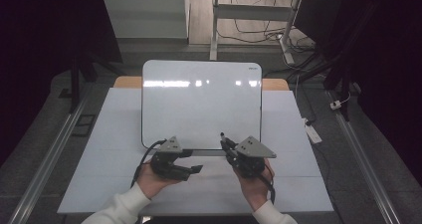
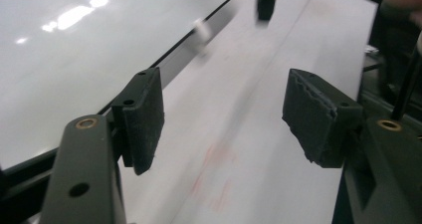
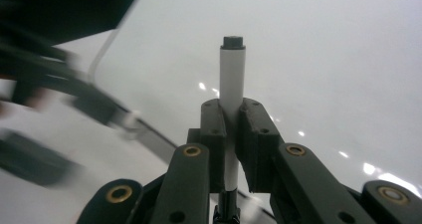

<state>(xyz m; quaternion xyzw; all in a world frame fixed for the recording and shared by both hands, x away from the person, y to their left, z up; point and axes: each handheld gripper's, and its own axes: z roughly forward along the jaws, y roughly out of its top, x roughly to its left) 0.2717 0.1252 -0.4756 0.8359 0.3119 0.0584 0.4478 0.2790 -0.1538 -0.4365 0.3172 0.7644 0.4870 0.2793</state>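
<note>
A white whiteboard (image 1: 201, 102) with a thin black rim lies on the table's middle, its near edge just ahead of both hands. My right gripper (image 1: 228, 145) is shut on a white marker (image 1: 223, 136), whose dark end points away over the board's near edge. In the right gripper view the marker (image 3: 232, 69) stands upright between the pads of my right gripper (image 3: 231, 114) above the whiteboard (image 3: 323, 59). My left gripper (image 1: 195, 169) is open and points right along the near edge. In its own view my left gripper (image 2: 224, 109) has nothing between its jaws, with the whiteboard (image 2: 74, 59) at its left.
The table top (image 1: 298, 134) is pale white, with bare strips on both sides of the board and a band in front of it. Metal rails (image 1: 366, 159) run along the floor on either side. A desk frame and cables (image 1: 259, 32) stand beyond the table.
</note>
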